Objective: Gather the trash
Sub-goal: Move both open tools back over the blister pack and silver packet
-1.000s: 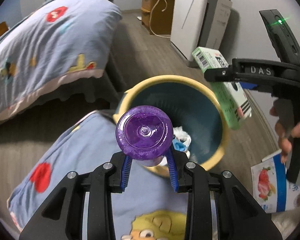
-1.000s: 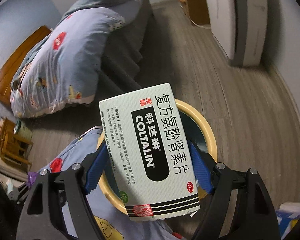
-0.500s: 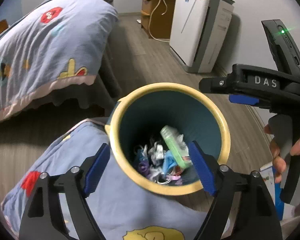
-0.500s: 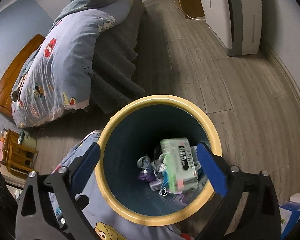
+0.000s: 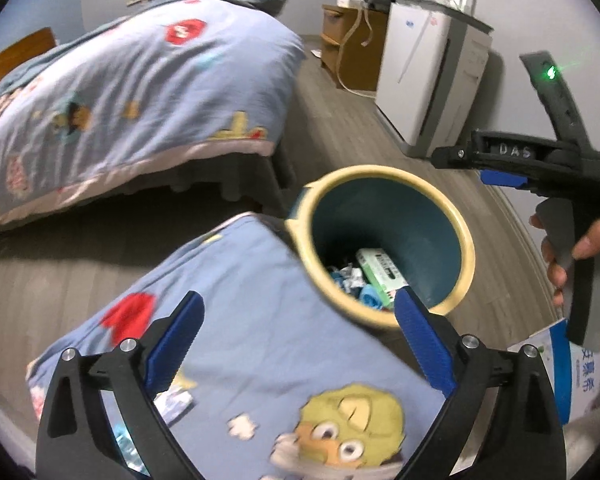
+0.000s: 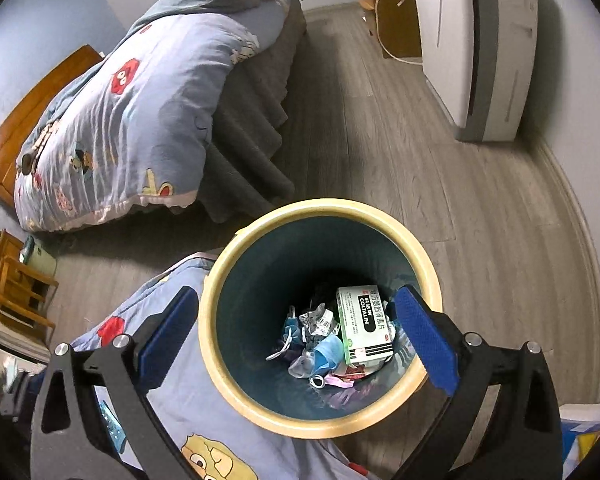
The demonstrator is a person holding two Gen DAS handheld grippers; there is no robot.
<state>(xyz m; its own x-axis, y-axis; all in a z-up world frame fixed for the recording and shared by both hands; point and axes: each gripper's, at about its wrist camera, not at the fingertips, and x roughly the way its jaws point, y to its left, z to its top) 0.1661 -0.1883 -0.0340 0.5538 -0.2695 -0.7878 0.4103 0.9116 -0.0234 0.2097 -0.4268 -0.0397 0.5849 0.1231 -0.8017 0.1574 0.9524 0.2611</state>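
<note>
Now both drops look done: the left gripper (image 5: 296,336) has just been opening and the right gripper (image 6: 296,332) stands spread, nothing between either's jaws, with the white medicine box (image 6: 362,324) lying on crumpled scraps at the bottom of the bin (image 6: 220,344). Next, I judge, each must seek more trash, perhaps the blue-and-white carton (image 5: 572,372) at four o'clock, half cut off. Farther, at ten o'clock, the bed (image 6: 148,112); scraps are too jumbled to name.

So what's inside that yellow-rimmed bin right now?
Inside the bin a green-and-white medicine box lies on top of crumpled wrappers and a blue face mask. Whatever lies beneath that pile is covered.
</note>
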